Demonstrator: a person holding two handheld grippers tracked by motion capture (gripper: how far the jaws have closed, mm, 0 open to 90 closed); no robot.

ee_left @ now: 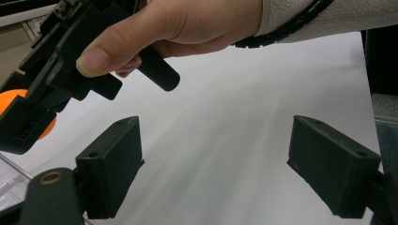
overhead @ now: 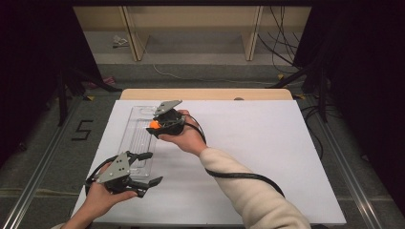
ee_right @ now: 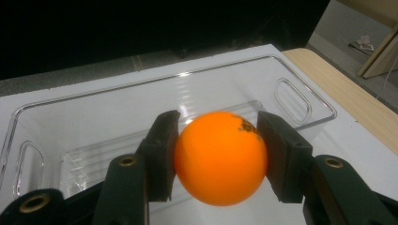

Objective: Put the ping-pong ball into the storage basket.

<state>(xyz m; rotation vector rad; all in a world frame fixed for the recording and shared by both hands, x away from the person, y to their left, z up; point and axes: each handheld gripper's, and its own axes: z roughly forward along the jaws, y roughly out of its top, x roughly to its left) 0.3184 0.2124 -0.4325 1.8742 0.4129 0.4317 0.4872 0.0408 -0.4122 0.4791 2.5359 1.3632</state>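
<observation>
One glossy orange ball (ee_right: pixel 220 158), small dark mark near top

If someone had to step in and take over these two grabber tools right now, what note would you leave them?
Right gripper: fingers shut on the orange ball, held above the clear plastic tray.
Left gripper: open, nothing between its fingers, over the white table cover near the tray's near end.
Tray: lies at the left of the table; nothing visible inside it.
Done: ball picked up and brought over the tray.
Left: probably lower the ball into the tray and let go.
</observation>
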